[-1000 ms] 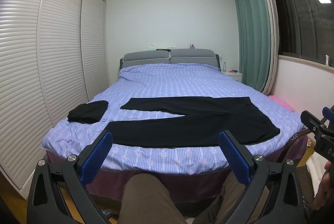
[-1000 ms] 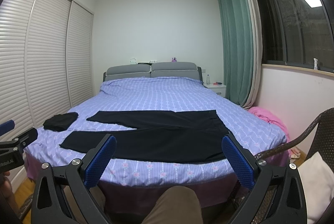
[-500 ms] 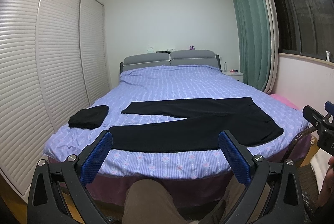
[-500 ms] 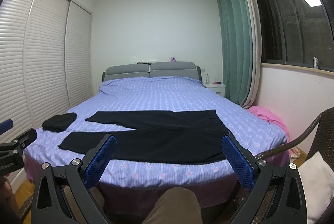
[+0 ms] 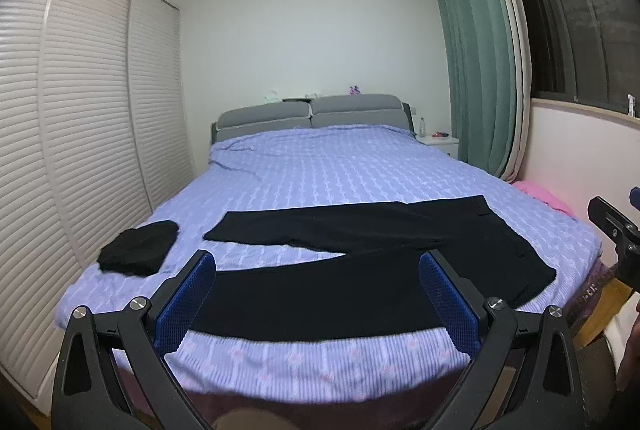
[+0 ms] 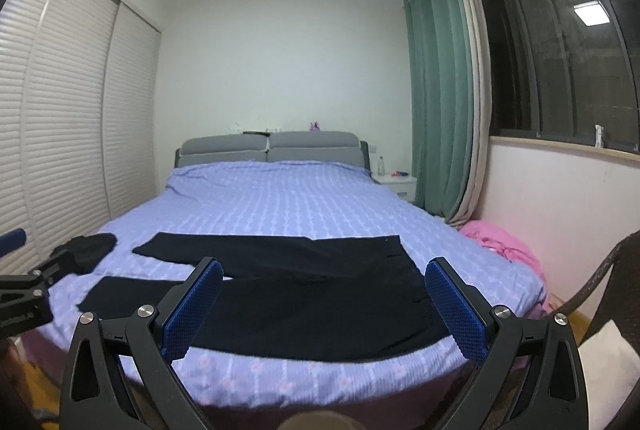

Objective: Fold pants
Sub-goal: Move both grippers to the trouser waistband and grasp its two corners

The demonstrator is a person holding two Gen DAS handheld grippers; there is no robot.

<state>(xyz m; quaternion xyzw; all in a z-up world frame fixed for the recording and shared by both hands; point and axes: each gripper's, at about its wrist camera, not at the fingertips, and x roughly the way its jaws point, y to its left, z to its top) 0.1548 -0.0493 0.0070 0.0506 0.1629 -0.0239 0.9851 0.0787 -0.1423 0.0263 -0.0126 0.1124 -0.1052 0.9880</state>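
- The black pants (image 5: 360, 270) lie spread flat across the foot of the bed (image 5: 340, 169), waistband toward the window side and both legs running toward the wardrobe side. The near leg sits just beside the bed's front edge.
- The left claw (image 5: 316, 294) hangs in the air short of the bed, its blue pads spread wide and holding nothing.
- The right claw (image 6: 324, 300) is the same: wide open, empty, level with the mattress edge and not touching cloth.
- To my eye no fold has begun. The legs are splayed apart, so the sensible first step looks like laying the far leg over the near one.
- To do that well, I'd have one claw pinch the far leg's hem and the other take the far corner of the waistband, then carry both over together so the cloth stays taut and the seams line up.
- Pinch only the top layer, low and flat, or the bedsheet will come up with it.
- There is little margin at the front: a fold drawn too far toward the foot could slide off the edge.
- There is plenty of bare sheet behind the pants toward the headboard (image 5: 308, 113).
- A dark bundle of cloth (image 5: 138, 250) sits near the hem ends on the wardrobe side, so sweep clear of it.
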